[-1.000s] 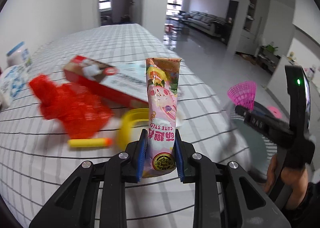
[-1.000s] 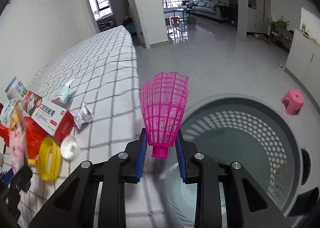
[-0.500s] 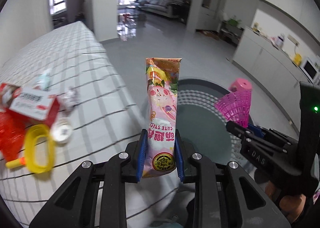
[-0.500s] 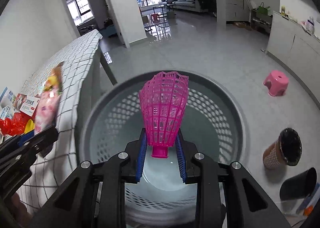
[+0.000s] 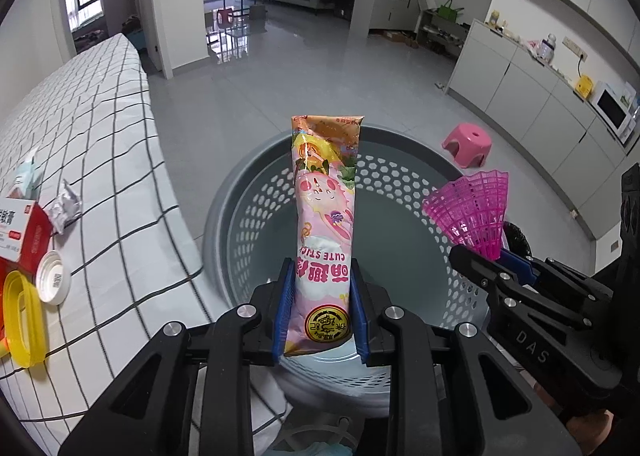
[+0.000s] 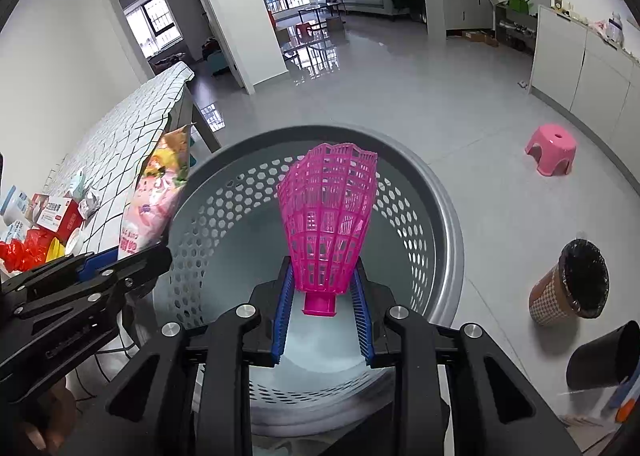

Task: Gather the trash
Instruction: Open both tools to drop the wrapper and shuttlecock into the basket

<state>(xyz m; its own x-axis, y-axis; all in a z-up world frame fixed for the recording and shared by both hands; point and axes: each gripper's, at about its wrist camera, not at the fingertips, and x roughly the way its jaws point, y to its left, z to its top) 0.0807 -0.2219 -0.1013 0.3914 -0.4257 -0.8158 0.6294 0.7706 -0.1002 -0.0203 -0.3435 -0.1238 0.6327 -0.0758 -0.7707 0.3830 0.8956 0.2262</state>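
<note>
Clamped between my left gripper (image 5: pixel 319 306) pads, a pink snack packet (image 5: pixel 324 232) stands upright, "CUTE STICK" printed upside down; my right gripper (image 6: pixel 324 308) pinches a pink plastic shuttlecock (image 6: pixel 328 224); beneath both lies the grey perforated basket (image 5: pixel 248 192); "DAS" marks the right gripper's side.

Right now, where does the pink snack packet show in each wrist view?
Left wrist: pink snack packet stands dead centre, clamped in the left gripper.
Right wrist: it shows at left of centre, beside the checked table edge.
Shared landmark: the grey perforated basket behind it in both.
</note>
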